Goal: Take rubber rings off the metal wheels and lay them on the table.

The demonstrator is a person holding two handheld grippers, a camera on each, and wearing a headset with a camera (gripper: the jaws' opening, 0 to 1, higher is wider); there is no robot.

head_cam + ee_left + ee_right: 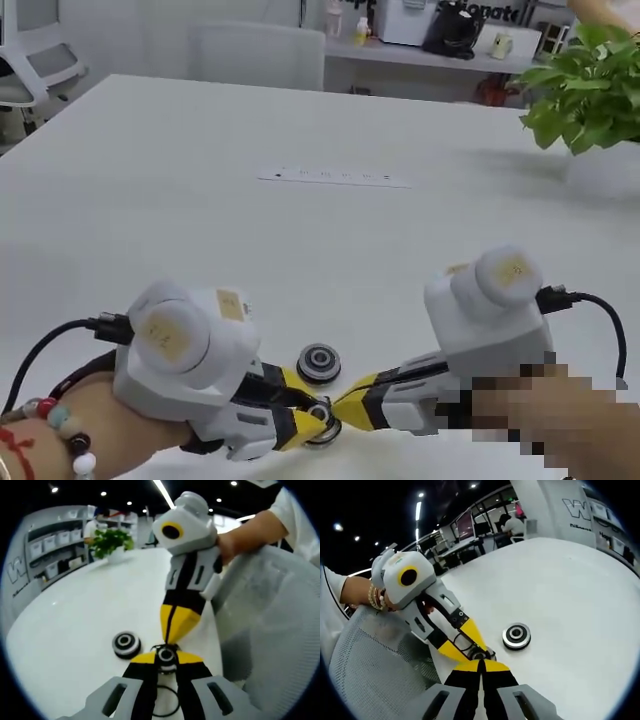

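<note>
At the near edge of the white table [200, 150], the left gripper [165, 658] pinches a small silver metal wheel [166, 655] between its yellow tips, one on each side of it. The right gripper [481, 665] meets it head-on from the opposite side. Its yellow jaws are pressed together to a point that touches the same wheel, and I cannot tell whether any rubber is caught between them. In the left gripper view, a thin black rubber ring [176, 706] lies flat on the table beneath the left gripper's jaws, just behind the tips.

Just beyond the meeting tips stands a second metal wheel with a black rubber band round its rim [319, 362]. It lies flat on the table, near both grippers but touched by neither.

Farther out, around mid-table, lies a long white power strip [335, 177]. A green leafy plant [585, 85] stands at the far right edge.
</note>
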